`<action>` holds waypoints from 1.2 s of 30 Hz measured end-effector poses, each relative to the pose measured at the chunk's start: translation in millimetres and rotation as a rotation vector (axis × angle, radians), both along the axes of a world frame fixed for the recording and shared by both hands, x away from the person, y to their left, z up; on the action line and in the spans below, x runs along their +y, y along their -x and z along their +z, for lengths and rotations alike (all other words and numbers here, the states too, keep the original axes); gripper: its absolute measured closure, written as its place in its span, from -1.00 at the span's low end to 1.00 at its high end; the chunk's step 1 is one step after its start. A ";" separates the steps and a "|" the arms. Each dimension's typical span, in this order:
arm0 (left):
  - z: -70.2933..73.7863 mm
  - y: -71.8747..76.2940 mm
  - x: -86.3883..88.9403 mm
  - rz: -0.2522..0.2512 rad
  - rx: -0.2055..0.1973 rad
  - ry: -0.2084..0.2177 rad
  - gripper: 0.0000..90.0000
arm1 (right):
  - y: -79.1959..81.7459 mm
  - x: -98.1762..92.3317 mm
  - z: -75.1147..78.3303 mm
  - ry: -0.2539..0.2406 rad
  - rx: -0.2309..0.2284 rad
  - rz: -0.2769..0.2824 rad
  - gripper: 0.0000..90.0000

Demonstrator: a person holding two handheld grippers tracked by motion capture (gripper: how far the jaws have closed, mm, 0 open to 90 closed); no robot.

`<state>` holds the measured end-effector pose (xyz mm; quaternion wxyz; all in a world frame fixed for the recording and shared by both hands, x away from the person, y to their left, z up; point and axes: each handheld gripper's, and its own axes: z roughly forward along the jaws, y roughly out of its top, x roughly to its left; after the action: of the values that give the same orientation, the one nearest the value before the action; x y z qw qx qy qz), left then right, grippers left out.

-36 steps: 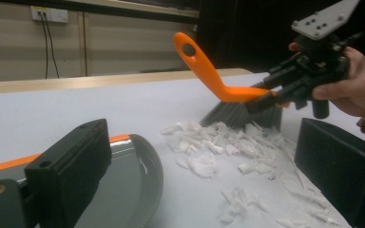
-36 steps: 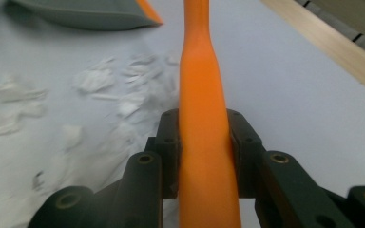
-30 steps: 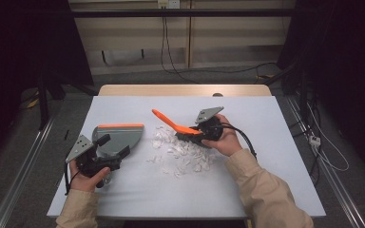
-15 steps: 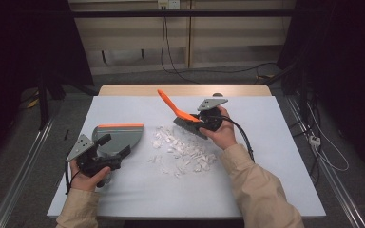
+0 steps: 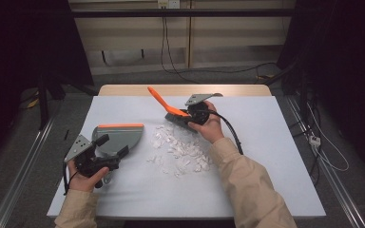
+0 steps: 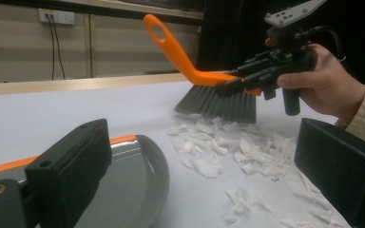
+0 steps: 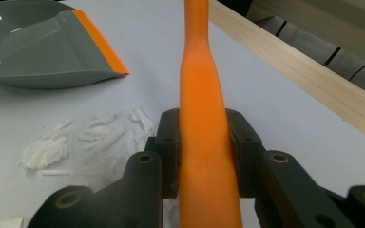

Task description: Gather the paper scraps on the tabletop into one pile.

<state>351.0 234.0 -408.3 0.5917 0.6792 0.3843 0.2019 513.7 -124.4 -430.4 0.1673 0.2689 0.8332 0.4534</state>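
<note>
Seen from high view: white table [image 5: 275,161] w/ pale wooden strip along far edge, dark floor and cables beyond. Grey dustpan [image 5: 116,140] w/ orange lip lay flat on table's near-left part, lip toward far side, mouth turned right toward scraps; in right gripper view same dustpan [image 7: 33,47] at upper left, orange lip facing the litter. Left gripper [image 5: 105,147] sat at dustpan's near end, in the person's left hand [image 5: 86,176]; jaws looked set on either side of pan's near part, but whether pressing or just straddling it couldn't be told, since in left gripper view both black jaws stood well apart w/ pan [image 6: 123,190] running under the left one. Orange-handled brush [image 5: 167,107] held mid-table toward far side, just right of centre, handle slanting up and far-left, dark bristles pointing down at far edge of the scrap pile; in left gripper view brush [image 6: 218,97] bristles just above or barely meeting the nearest scraps, contact not clear. Right gripper [image 5: 186,116], in right hand [image 5: 211,128], clamped tight on brush handle; right gripper view showed both pads pressed vs. the orange handle [image 7: 204,142] on either side. White paper scraps [image 5: 178,152] scattered betw. dustpan and right forearm, centre of table; loose shreds [image 6: 228,147], small and crumpled.
</note>
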 end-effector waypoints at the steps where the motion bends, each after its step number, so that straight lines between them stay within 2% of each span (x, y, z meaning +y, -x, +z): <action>1: 0.0 0.1 0.5 0.000 -0.001 -0.002 -0.89 | -1.3 2.7 -1.1 0.015 -0.006 0.003 0.59; 7: -0.2 2.7 2.8 0.009 0.000 0.000 -0.89 | -6.7 17.8 -3.3 0.039 -0.015 0.070 0.59; 11: -1.0 3.0 4.9 0.014 -0.001 0.004 -0.89 | -0.4 19.1 -2.2 0.052 -0.013 0.130 0.59; 13: -1.2 3.4 4.8 0.015 -0.001 0.001 -0.89 | 4.6 16.1 -1.3 0.043 0.002 0.162 0.59; 17: -1.2 4.3 4.6 0.013 -0.007 0.000 -0.88 | 20.1 11.0 -0.7 0.051 0.004 0.228 0.59; 25: 1.6 6.3 2.8 0.007 -0.016 -0.006 -0.88 | 51.0 -3.4 5.0 0.061 0.021 0.298 0.59; 27: 1.7 6.5 2.4 0.006 -0.017 -0.005 -0.88 | 56.4 -7.5 8.9 0.059 0.003 0.283 0.59; 31: 1.5 6.3 2.4 0.004 -0.015 -0.008 -0.88 | 55.1 -14.7 18.6 -0.004 -0.023 0.237 0.59; 36: 0.6 5.4 2.5 -0.002 -0.011 -0.005 -0.88 | 41.9 -8.1 20.3 0.001 -0.038 0.190 0.59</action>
<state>345.7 236.5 -407.7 0.5921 0.6801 0.3800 0.2061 471.8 -132.5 -410.1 0.1395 0.1801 0.8517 0.4719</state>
